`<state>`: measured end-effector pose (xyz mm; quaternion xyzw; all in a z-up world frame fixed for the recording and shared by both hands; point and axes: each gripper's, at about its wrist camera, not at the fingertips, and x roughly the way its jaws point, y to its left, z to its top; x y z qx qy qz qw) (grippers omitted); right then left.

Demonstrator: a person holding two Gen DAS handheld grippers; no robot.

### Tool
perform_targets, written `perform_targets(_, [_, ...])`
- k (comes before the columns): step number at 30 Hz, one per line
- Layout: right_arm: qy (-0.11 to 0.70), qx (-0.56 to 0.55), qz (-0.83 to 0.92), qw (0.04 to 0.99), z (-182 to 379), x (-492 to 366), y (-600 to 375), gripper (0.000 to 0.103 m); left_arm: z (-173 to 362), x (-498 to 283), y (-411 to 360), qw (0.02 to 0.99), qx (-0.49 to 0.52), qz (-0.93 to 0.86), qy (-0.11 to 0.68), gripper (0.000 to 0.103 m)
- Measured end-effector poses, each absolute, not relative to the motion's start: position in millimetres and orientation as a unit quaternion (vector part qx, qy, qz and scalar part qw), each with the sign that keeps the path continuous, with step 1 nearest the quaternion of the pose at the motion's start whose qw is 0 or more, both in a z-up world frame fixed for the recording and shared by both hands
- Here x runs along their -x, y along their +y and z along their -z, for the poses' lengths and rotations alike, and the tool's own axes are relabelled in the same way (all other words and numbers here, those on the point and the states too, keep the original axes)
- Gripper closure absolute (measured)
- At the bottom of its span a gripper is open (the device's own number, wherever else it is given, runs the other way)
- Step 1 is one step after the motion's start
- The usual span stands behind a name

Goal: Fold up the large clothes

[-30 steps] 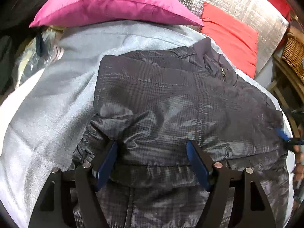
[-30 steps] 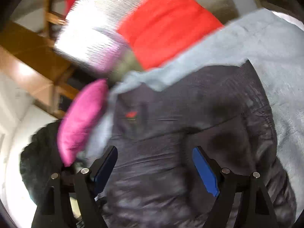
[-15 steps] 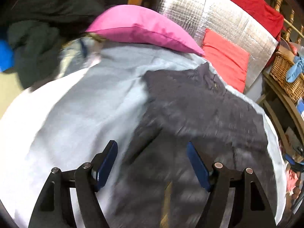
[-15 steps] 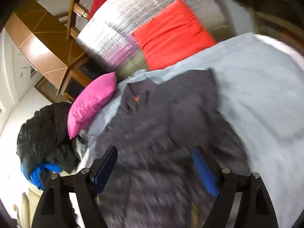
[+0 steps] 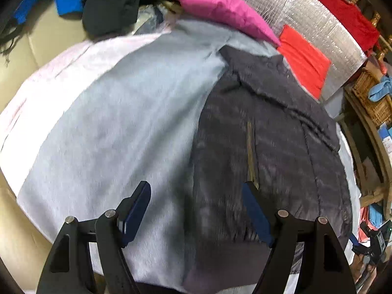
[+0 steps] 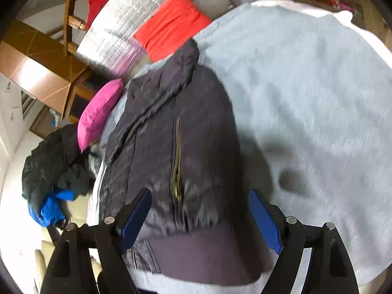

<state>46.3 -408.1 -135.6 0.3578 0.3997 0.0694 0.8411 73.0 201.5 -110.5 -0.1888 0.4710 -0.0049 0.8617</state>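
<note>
**Desk:** Where do the two tools stand?

**Photographer:** The left gripper [image 5: 196, 210] hangs tilted down over the near edge of the bed, jaws spread and nothing between them; its right pad sits above the dark jacket [image 5: 269, 147], its left pad above the pale grey blanket [image 5: 122, 122]. The right gripper [image 6: 199, 216] is angled down too, jaws released and empty; the jacket's ribbed hem [image 6: 196, 252] lies below the gap, apart from both blue pads. Neither holder's hand shows behind its own tool.

**Desk:** And the garment itself?

**Photographer:** The jacket lies folded into a long narrow shape on the blanket, collar toward the pillows, hem toward the cameras; a brass-coloured zip [image 6: 177, 156] runs down its top face; in the left wrist view it fills the right half of the bed, in the right wrist view the left half.

**Desk:** Anything holding other things?

**Photographer:** A wicker basket [image 5: 377, 103] stands at the right edge of the left wrist view, a light blue cloth [image 5: 382, 88] lying on top of it; what else is inside I cannot tell. At the head of the bed, a pink pillow [image 5: 220, 9] and a red cushion [image 5: 303, 61] rest against a silver quilted panel [image 5: 306, 19]; dark clothes [image 6: 54, 161] with a blue garment [image 6: 49, 208] are heaped beside the bed; both views are blurred.
</note>
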Motion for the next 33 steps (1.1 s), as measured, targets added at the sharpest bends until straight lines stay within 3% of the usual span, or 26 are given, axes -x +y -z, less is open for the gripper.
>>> perform_targets(19, [0.401, -0.393, -0.096, 0.822, 167.1, -44.5, -402.2, 0.019, 136.1, -57.5, 168.4, 0.842, 0.155, 0.024, 0.517, 0.026])
perform_targets(33, [0.391, -0.401, -0.125, 0.819, 178.9, -42.3, -400.9, 0.019, 149.6, -58.6, 172.6, 0.830, 0.196, 0.032, 0.521, 0.023])
